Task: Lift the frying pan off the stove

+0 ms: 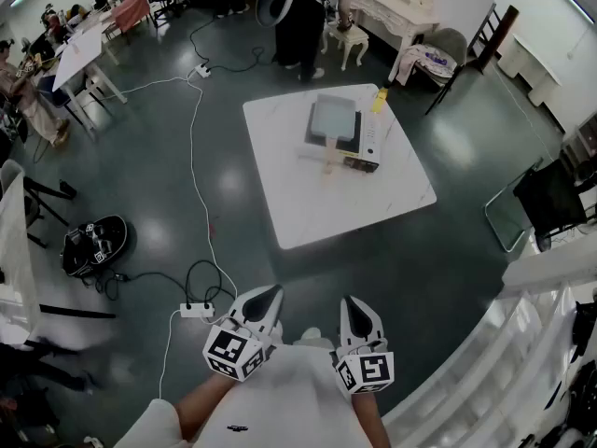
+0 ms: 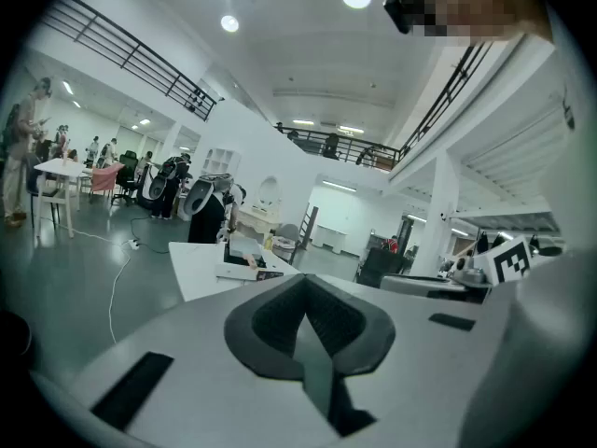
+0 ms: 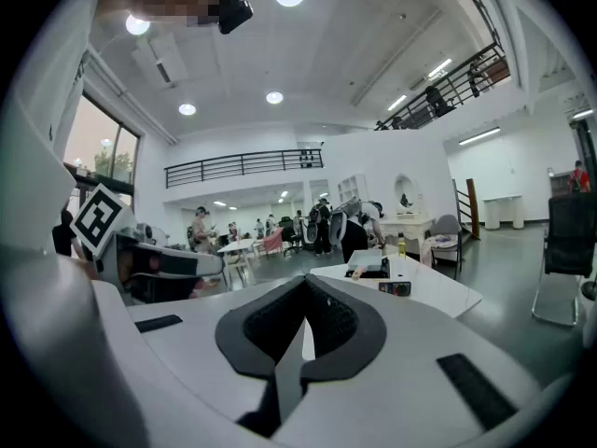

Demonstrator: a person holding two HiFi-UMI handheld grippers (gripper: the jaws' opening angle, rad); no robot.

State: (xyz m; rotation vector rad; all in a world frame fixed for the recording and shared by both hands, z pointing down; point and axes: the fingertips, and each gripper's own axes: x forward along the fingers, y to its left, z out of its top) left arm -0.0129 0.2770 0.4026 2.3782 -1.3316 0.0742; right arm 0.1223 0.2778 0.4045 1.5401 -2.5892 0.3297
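My left gripper (image 1: pixel 266 297) and right gripper (image 1: pixel 354 304) sit at bottom centre, jaws pressed together on nothing. The frying pan (image 1: pixel 333 118) rests on the stove (image 1: pixel 362 145) on the white table (image 1: pixel 298 203), upper centre, well apart from me. A yellow bottle (image 1: pixel 380 101) stands beside the stove. A white cable (image 1: pixel 193 157) crosses the dark floor (image 1: pixel 149 194) at left.

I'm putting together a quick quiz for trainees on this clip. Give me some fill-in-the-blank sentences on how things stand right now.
1. The frying pan rests on the stove, which stands on a ____ table.
2. The left gripper and the right gripper, held close to the person and far from the table, both have their jaws ____.
3. The bottle beside the stove is coloured ____.

Missing words: white; shut; yellow.
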